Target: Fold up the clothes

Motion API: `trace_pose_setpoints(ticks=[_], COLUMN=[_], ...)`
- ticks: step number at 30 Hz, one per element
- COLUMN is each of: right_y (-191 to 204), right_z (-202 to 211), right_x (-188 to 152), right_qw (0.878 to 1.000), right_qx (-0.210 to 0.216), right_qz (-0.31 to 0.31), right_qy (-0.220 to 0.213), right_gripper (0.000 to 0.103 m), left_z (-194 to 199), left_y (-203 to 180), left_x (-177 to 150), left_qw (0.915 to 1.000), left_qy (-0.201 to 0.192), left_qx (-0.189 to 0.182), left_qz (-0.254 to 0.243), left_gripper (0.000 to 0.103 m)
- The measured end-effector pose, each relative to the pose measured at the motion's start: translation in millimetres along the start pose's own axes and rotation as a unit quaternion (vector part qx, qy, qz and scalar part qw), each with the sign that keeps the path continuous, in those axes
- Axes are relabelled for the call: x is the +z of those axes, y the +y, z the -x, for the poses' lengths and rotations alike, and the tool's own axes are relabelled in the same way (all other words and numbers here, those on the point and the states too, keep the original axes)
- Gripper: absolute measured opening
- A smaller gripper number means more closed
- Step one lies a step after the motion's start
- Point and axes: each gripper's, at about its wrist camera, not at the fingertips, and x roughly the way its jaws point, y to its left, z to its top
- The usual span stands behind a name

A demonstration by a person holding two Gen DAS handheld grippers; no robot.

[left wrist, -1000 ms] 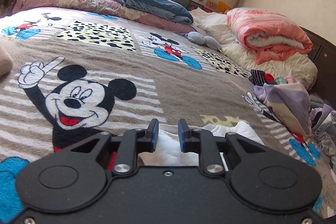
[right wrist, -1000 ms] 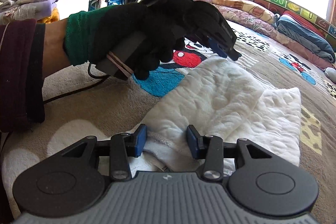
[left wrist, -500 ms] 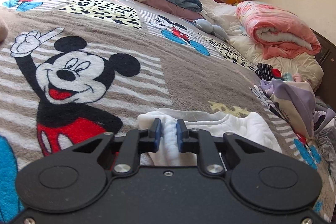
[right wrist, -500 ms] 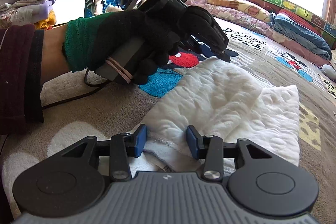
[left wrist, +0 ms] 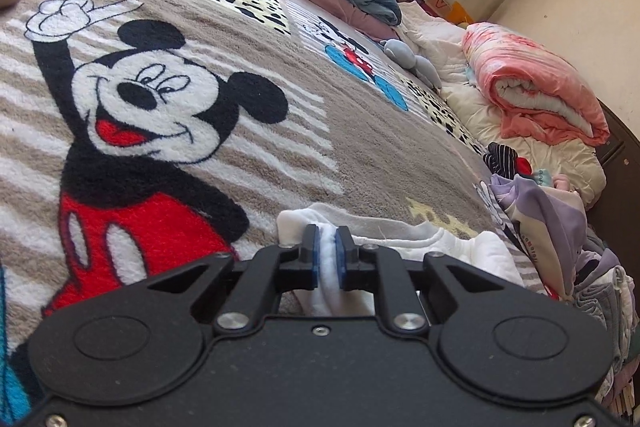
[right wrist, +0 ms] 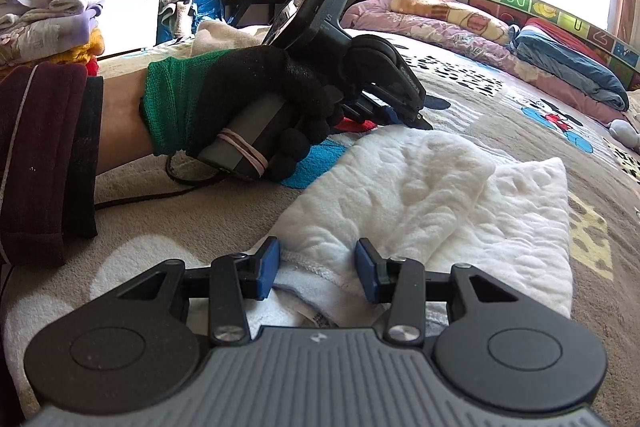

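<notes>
Left tool [left wrist: 327, 253] clamped on a fold of the white garment [right wrist: 420, 195]. Right tool [right wrist: 316, 269] apart, straddling the garment's near edge on the bed [left wrist: 360, 147].

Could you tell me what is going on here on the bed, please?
A person is folding a white garment on a cartoon-print blanket, with a gripper in each hand. The left gripper has pinched an edge of the white fabric between its jaws. The right gripper sits at the near edge, jaws apart with cloth between them, not clamping. More clothes wait in a pile nearby.
</notes>
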Motion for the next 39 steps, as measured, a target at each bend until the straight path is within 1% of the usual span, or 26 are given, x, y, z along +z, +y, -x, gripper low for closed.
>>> trace_pose_setpoints(ticks=[2, 3, 4, 5, 6, 7, 8, 9, 12, 13, 15, 18, 21, 23, 24, 26, 28, 30, 32, 33, 35, 36, 39], right_y=[0.3, 0.6, 0.5, 1.2, 1.8, 2.2, 1.8, 1.4, 1.2, 1.2, 1.1, 0.3, 0.0, -0.1, -0.6, -1.4, 0.6, 4.4, 7.1, 6.9, 6.6, 6.9, 6.0], right_z=[-0.3, -0.5, -0.8, -1.2, -1.6, -1.9, -2.0, -2.1, -2.6, -2.8, -3.1, -3.0, -3.0, -2.9, -2.8, -2.7, -1.8, -0.2, 2.2, 4.2, 10.2, 16.1, 35.1], right_x=[1.3, 2.2, 3.2, 3.6, 3.8, 3.9, 3.9, 4.0, 4.4, 4.5, 4.1, 3.5, 2.5, 1.0, 0.3, -0.3, 0.0, 1.0, 3.0, 4.3, 7.4, 10.0, 20.1], right_qw=[1.000, 1.000, 1.000, 1.000, 1.000, 1.000, 1.000, 1.000, 1.000, 1.000, 1.000, 1.000, 1.000, 1.000, 1.000, 1.000, 1.000, 1.000, 1.000, 1.000, 1.000, 1.000, 0.999], right_qx=[-0.002, -0.002, -0.003, -0.004, -0.004, -0.004, -0.003, -0.002, -0.002, -0.002, -0.002, -0.001, 0.000, -0.001, -0.001, 0.000, -0.004, -0.011, -0.016, -0.017, -0.016, -0.011, -0.006], right_qz=[0.002, 0.002, 0.001, 0.000, 0.002, 0.003, 0.002, 0.002, 0.001, 0.000, -0.001, -0.006, -0.008, -0.011, -0.013, -0.014, -0.008, 0.003, 0.011, 0.012, 0.015, 0.018, 0.035], right_qy=[0.004, 0.007, 0.009, 0.013, 0.015, 0.017, 0.018, 0.018, 0.020, 0.020, 0.020, 0.019, 0.016, 0.013, 0.011, 0.010, 0.010, 0.011, 0.012, 0.012, 0.011, 0.008, 0.000], right_gripper=[0.043, 0.043, 0.043, 0.043, 0.043, 0.043, 0.043, 0.043, 0.043, 0.043, 0.043, 0.044, 0.043, 0.044, 0.044, 0.044, 0.043, 0.043, 0.044, 0.046, 0.049, 0.051, 0.052], left_z=[8.5, 13.1, 21.3, 29.4, 36.1, 41.4, 46.5, 49.2, 51.1, 49.0, 40.4, 25.0, 11.6, 7.7, 7.1, 9.4, 16.5, 24.3, 31.6, 32.9, 32.8, 32.5, 31.7], left_y=[-4.6, -6.7, -7.4, -7.9, -6.2, -4.6, -3.0, -1.8, 0.1, -1.4, -9.9, -24.1, -25.7, -28.5, -26.2, -17.5, -10.4, -1.0, 7.3, 10.9, 14.5, 14.3, 13.8], left_x=[2.2, 3.3, 5.4, 7.4, 8.4, 8.9, 9.2, 8.5, 3.9, 1.7, -5.1, -16.5, -25.3, -28.1, -28.4, -25.5, -20.9, -16.6, -12.7, -11.7, -10.4, -10.0, -8.9], left_qw=[0.9999, 0.9998, 0.9995, 0.9991, 0.9987, 0.9986, 0.9986, 0.9988, 0.9995, 0.9997, 0.9998, 0.9953, 0.9902, 0.9870, 0.9878, 0.9921, 0.9962, 0.9995, 0.9996, 0.9990, 0.9978, 0.9978, 0.9975], left_qy=[-0.012, -0.019, -0.030, -0.042, -0.048, -0.049, -0.048, -0.044, -0.025, -0.016, 0.006, 0.022, 0.018, 0.014, 0.011, 0.007, 0.003, -0.001, -0.010, -0.011, -0.006, -0.005, -0.002], left_qx=[0.001, 0.002, 0.005, 0.007, 0.006, 0.007, 0.007, 0.007, -0.007, -0.010, -0.007, 0.034, 0.073, 0.087, 0.086, 0.072, 0.053, 0.021, -0.008, -0.016, -0.024, -0.024, -0.024], left_qz=[-0.003, -0.004, 0.001, 0.007, 0.014, 0.017, 0.020, 0.020, 0.020, 0.016, -0.017, -0.088, -0.117, -0.134, -0.130, -0.103, -0.069, -0.022, 0.026, 0.041, 0.061, 0.062, 0.067], left_gripper=[0.015, 0.025, 0.031, 0.042, 0.048, 0.050, 0.054, 0.061, 0.066, 0.067, 0.067, 0.068, 0.071, 0.072, 0.073, 0.072, 0.069, 0.062, 0.062, 0.062, 0.062, 0.062, 0.062])
